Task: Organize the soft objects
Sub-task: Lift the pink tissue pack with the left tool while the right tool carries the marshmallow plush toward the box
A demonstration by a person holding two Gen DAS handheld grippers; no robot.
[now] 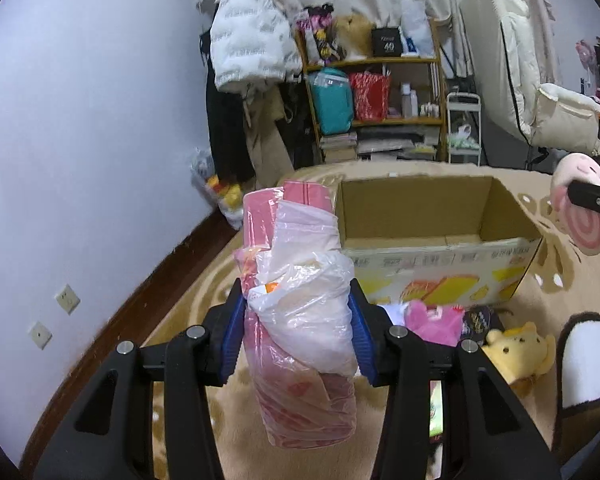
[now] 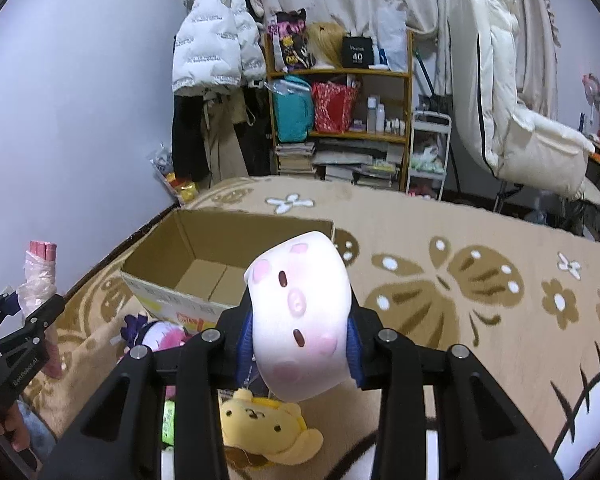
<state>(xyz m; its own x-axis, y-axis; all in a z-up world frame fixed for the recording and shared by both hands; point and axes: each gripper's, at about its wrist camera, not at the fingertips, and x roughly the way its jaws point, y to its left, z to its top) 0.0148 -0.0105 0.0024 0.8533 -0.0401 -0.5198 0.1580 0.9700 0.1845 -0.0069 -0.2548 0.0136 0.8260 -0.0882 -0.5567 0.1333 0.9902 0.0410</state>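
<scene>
The cardboard box [image 1: 432, 240] sat open-topped on the beige patterned rug [image 2: 460, 240], its flaps folded out and its inside bare brown as far as either view showed; yellow printing with a bread picture ran along its near outer wall. In front of that wall lay a small heap of soft things on the rug: a pink plush [image 1: 434, 320], a dark printed packet [image 1: 478, 320] and a yellow bear plush [image 1: 516, 350] face up (in the right wrist view the bear [image 2: 268, 426] lay directly under the gripper).

The left gripper [image 1: 298, 336] was closed around a tall pink bundle wrapped in thin plastic bags [image 1: 300, 300], its blue-padded fingers [image 1: 232, 336] pressing the crinkled white and pink film from both sides. The bundle stood roughly upright, held above the rug just left of the box, with a rolled pink top sticking out above the bags. From the right wrist camera the same bundle [image 2: 40, 276] showed at the far left, beside the box.

The right gripper [image 2: 300, 344] was clamped on a white pig-faced plush [image 2: 300, 316], rounded and squashed between the pads, with pink cheeks, a pink snout and small dark eyes. It was held in the air on the near right side of the box; the left wrist view caught it [image 1: 580, 204] at the right edge, with a pink spiral on its end.
</scene>
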